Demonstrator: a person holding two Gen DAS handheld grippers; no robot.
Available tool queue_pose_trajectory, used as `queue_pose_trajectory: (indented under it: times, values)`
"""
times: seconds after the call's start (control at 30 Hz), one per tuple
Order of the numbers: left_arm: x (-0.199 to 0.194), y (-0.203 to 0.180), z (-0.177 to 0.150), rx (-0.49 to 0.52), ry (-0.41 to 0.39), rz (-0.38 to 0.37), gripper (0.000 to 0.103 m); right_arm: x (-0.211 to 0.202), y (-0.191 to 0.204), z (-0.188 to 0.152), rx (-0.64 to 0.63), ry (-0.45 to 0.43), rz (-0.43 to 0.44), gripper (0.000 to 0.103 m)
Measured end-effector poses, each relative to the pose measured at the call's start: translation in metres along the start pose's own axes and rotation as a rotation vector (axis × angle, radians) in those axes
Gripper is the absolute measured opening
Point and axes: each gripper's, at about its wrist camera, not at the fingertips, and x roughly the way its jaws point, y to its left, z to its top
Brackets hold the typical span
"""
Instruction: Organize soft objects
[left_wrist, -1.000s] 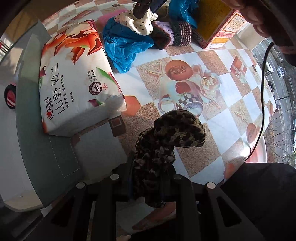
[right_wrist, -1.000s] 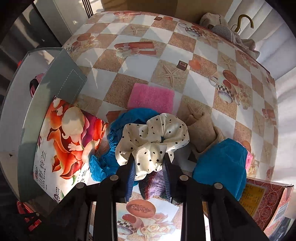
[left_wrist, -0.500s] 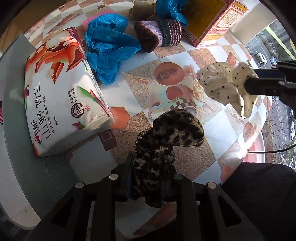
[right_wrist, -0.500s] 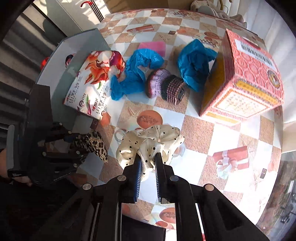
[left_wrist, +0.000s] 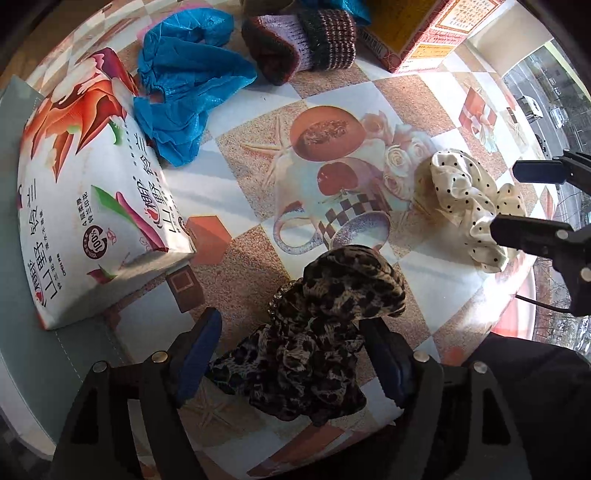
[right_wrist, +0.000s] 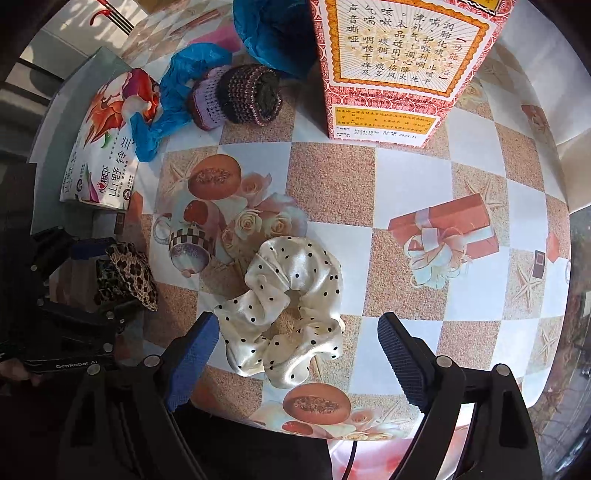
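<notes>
Left tool (left_wrist: 291, 336): jaws opening, pads clear of the leopard-print scrunchie (left_wrist: 317, 332), which sits bunched between them on the bench (left_wrist: 413, 122). Right tool (right_wrist: 297, 350): jaws also opening, spread wide to either side of the white polka-dot scrunchie (right_wrist: 291, 310), which lies flat on the bench without touching either pad. Both tools point down at the near bench edge; in the right wrist view the edge curves just below the fingers, and open checkered cloth extends to the right, printed only with a gift-box pattern. The two scrunchies lie near each other, apart, with bare cloth between. To the left of the left tool, a tissue pack (left_wrist: 92, 206) lies partly on a grey mat (left_wrist: 44, 354). Further back: a crumpled blue shoe cover (left_wrist: 184, 88), a knitted roll (left_wrist: 303, 44), and a tall red-and-yellow box (right_wrist: 399, 66), closing off the far side.
</notes>
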Motion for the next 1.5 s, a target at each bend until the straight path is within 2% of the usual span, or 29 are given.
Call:
queue_pose_trajectory:
  times: [0.1, 0.13, 0.17, 0.23, 0.3, 0.43, 0.5, 0.57, 0.63, 0.73, 0.83, 0.9, 1.0, 1.03, 1.1, 1.17, 1.3, 1.37, 1.5]
  values:
    - [0.004, 0.001, 0.009, 0.033, 0.035, 0.027, 0.077, 0.025, 0.022, 0.004, -0.085, 0.065, -0.068, 0.087]
    - [0.006, -0.004, 0.013, 0.066, 0.038, 0.055, 0.063, 0.032, 0.03, 0.004, -0.125, 0.079, -0.099, 0.078]
    - [0.003, -0.009, 0.015, 0.1, 0.03, 0.059, 0.042, 0.036, 0.035, 0.004, -0.16, 0.086, -0.113, 0.042]
    - [-0.002, -0.012, 0.017, 0.131, 0.045, 0.039, 0.03, 0.035, 0.039, 0.004, -0.185, 0.086, -0.114, 0.023]
    - [-0.005, -0.012, 0.019, 0.136, 0.048, 0.037, 0.028, 0.028, 0.033, 0.005, -0.152, 0.071, -0.074, 0.02]
    - [-0.009, -0.02, 0.022, 0.161, 0.065, 0.046, 0.027, 0.008, 0.002, 0.0, -0.042, 0.033, -0.049, 0.019]
    - [-0.011, -0.039, 0.025, 0.213, 0.063, 0.056, 0.027, -0.004, -0.018, -0.006, 0.04, 0.012, -0.031, 0.019]
    - [-0.02, -0.068, 0.036, 0.297, 0.02, 0.06, 0.027, -0.018, -0.046, -0.011, 0.146, -0.019, -0.01, 0.019]
    - [-0.046, -0.087, 0.052, 0.366, -0.062, 0.058, 0.027, -0.038, -0.078, -0.022, 0.264, -0.065, 0.011, 0.02]
    - [-0.102, -0.116, 0.083, 0.438, -0.239, 0.046, 0.027, -0.068, -0.116, -0.023, 0.403, -0.14, 0.029, 0.02]
    - [-0.158, -0.146, 0.115, 0.47, -0.404, 0.007, 0.027, -0.104, -0.141, -0.014, 0.418, -0.241, -0.013, 0.019]
    - [-0.186, -0.154, 0.143, 0.475, -0.471, 0.01, 0.028, -0.13, -0.152, 0.0, 0.419, -0.312, -0.036, 0.019]
    - [-0.2, -0.153, 0.179, 0.39, -0.489, 0.041, 0.028, -0.159, -0.16, 0.03, 0.434, -0.398, -0.02, 0.02]
    - [-0.201, -0.144, 0.192, 0.343, -0.478, 0.054, 0.028, -0.166, -0.16, 0.041, 0.43, -0.411, -0.019, 0.02]
    - [-0.186, -0.121, 0.194, 0.234, -0.432, 0.106, 0.028, -0.175, -0.154, 0.065, 0.403, -0.432, -0.035, 0.02]
    - [-0.165, -0.093, 0.189, 0.129, -0.373, 0.17, 0.028, -0.182, -0.143, 0.089, 0.377, -0.444, -0.018, 0.02]
    - [-0.148, -0.038, 0.17, -0.029, -0.304, 0.208, 0.028, -0.189, -0.084, 0.116, 0.256, -0.467, 0.014, 0.02]
    - [-0.147, -0.019, 0.152, -0.086, -0.278, 0.232, 0.028, -0.187, -0.049, 0.122, 0.186, -0.463, 0.039, 0.02]
    - [-0.15, 0.013, 0.117, -0.201, -0.272, 0.234, 0.028, -0.175, 0.019, 0.118, 0.063, -0.433, 0.089, 0.02]
